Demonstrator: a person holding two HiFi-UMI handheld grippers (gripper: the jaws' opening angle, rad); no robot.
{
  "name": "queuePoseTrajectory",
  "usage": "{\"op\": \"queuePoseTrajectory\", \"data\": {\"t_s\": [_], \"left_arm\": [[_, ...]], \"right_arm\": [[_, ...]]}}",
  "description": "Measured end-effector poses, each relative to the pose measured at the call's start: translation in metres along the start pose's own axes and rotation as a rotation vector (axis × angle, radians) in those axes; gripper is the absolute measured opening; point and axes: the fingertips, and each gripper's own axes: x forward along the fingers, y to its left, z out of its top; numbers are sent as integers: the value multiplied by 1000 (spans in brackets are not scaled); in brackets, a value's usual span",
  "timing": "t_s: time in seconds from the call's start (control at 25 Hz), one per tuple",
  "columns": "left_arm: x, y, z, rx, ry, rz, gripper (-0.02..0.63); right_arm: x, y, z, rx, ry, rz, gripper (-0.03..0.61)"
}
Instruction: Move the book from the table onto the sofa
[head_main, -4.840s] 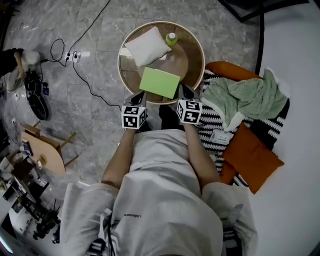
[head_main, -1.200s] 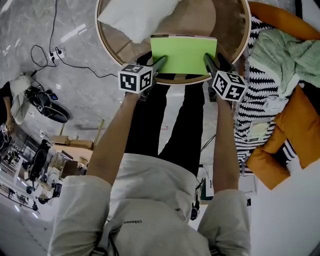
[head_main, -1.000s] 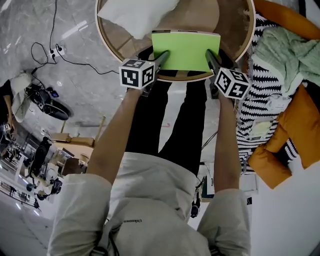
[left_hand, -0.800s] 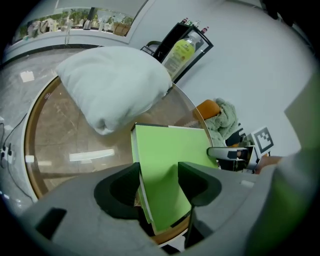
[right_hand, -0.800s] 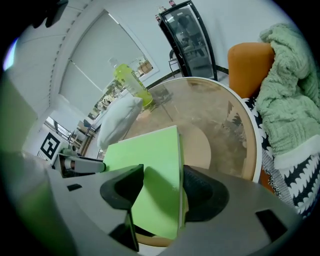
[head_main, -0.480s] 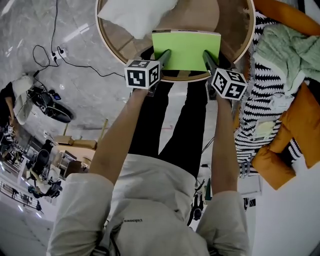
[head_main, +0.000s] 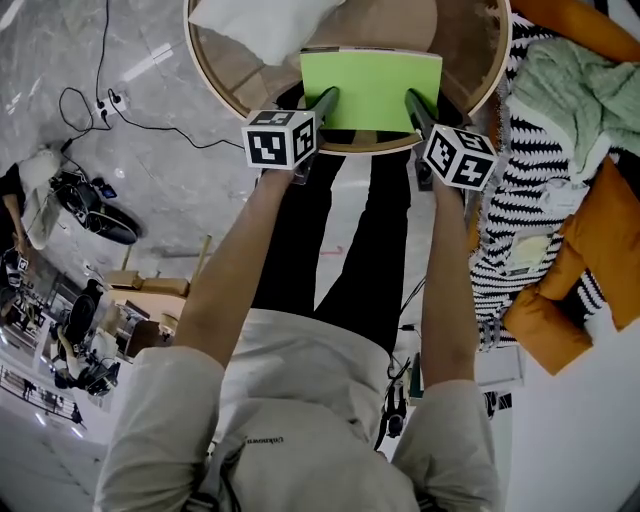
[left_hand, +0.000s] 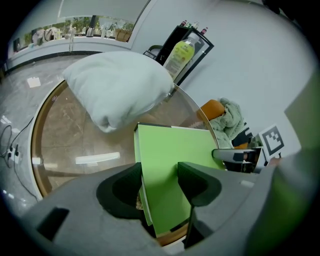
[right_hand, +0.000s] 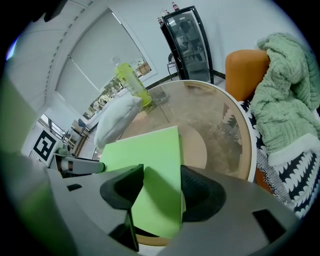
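While my left tongs (left_hand: 157, 172) and right tongs (right_hand: 162, 177) sit spread apart around the book (head_main: 370, 85) at the near edge of the desk (right_hand: 215, 115), I fear one squeezing first tips it off.

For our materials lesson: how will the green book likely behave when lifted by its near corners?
The book looks thin, so probably light. It lies flat with straight edges, so likely stiff. Its smooth cover might slip.
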Motion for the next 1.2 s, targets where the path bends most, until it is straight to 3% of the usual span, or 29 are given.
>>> {"op": "queuePoseTrajectory", "data": {"t_s": [0.6,1.2], "left_arm": [[-68,-34,3,31,8,-3,232],[-147,-65,23,140,-124,50,232]], "right_arm": [[-73,37,5,6,-26,-40,212],[-136,81,21,-3,-157,-23,212]]}}
